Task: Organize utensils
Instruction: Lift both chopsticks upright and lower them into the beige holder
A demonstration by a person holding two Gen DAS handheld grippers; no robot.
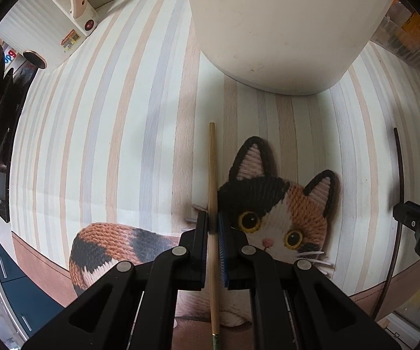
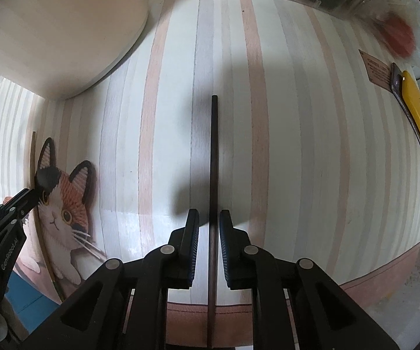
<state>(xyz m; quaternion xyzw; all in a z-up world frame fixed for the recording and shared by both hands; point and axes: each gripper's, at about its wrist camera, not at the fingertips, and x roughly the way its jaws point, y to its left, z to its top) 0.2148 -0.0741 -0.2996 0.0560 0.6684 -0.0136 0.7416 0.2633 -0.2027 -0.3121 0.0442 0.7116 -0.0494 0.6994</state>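
Pale wood, round and slender: a light chopstick (image 1: 212,192) clamped between the jaws of the left gripper (image 1: 213,227), lengthwise along the fingers, over the striped tabletop (image 1: 107,134) and just beside a printed knitted-look cat (image 1: 282,213); dark wood, squarer in section: a dark chopstick (image 2: 213,175) lying between the jaws of the right gripper (image 2: 209,227), slightly apart, not yet clamped, a gap plain on the left side. Likely the pickup step, one stick per tool; next, probably, closing the right jaws squarely on the thin shaft, then carrying both to the cream container (image 1: 282,29), smooth, matte, round-cornered, standing just ahead; calls for level, parallel sticks and a steady pinch, since such narrow, hard rods may roll or pivot.
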